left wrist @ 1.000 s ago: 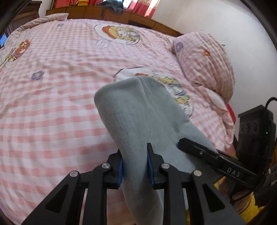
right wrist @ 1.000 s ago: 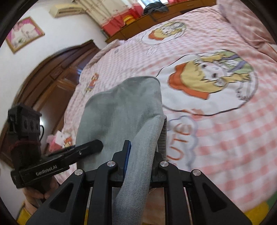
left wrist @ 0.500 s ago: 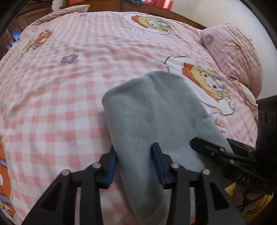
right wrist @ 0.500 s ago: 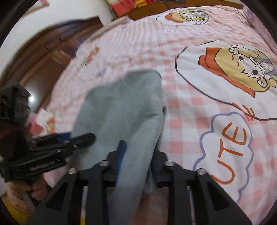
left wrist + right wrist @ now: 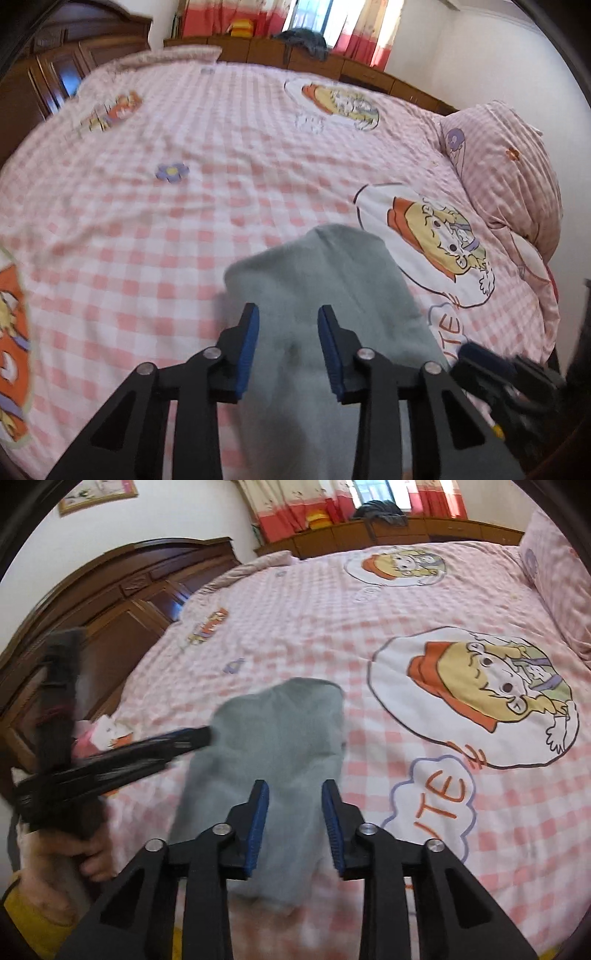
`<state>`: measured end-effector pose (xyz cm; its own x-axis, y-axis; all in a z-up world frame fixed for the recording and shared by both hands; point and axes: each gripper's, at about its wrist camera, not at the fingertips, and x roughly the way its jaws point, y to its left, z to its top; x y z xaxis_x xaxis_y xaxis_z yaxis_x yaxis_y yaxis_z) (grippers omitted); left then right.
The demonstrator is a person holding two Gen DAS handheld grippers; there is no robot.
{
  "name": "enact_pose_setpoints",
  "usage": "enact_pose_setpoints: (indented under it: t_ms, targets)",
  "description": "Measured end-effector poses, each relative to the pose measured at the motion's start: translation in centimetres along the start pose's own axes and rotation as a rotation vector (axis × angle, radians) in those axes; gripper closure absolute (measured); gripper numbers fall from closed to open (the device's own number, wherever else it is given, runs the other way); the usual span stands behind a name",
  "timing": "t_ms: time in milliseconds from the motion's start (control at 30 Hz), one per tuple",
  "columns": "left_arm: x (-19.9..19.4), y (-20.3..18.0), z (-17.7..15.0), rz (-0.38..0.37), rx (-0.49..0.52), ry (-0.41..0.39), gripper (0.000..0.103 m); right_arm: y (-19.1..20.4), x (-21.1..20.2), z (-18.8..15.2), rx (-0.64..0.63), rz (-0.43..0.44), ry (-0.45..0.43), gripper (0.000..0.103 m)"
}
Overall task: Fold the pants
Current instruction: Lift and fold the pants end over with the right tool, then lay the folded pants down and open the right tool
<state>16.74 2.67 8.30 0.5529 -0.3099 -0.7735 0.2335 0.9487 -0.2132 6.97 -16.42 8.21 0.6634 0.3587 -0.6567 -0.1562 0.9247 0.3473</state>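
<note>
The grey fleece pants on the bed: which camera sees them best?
The right wrist view. There the grey fleece pants lie almost whole on the pink checked bedsheet, from far end to near end. In the left wrist view the pants run out of the bottom edge behind the open left hand-held gripper.

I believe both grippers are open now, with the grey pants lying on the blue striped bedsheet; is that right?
Not quite: the bedsheet is pink checked, not blue striped, as both wrist views show. The rest holds: the left gripper and the right gripper both have their jaws apart, and the grey pants lie on the sheet.
</note>
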Motion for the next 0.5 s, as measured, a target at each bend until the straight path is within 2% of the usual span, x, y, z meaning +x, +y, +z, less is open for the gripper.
enact_pose_setpoints:
  t_ms: [67, 133, 200, 333, 500]
  targets:
    - [1.6, 0.3, -0.1, 0.004, -0.023, 0.027, 0.069, 0.1, 0.8, -0.4, -0.007, 0.028, 0.052, 0.081]
    - [3.7, 0.8, -0.4, 0.048, -0.045, 0.077, 0.071, -0.2, 1.9, -1.2, -0.019, -0.003, 0.087, 0.083]
    - [4.5, 1.2, -0.5, 0.033, -0.071, 0.085, 0.071, -0.8, 3.4, -2.2, -0.028, -0.038, 0.137, 0.084]
    - [4.4, 0.6, -0.3, 0.059, -0.039, 0.098, 0.071, -1.7, 3.7, -2.9, -0.017, -0.027, 0.137, 0.084]
    - [2.6, 0.5, -1.1, 0.048, -0.033, 0.081, 0.071, -2.0, 3.6, -2.8, -0.003, -0.023, 0.135, 0.084]
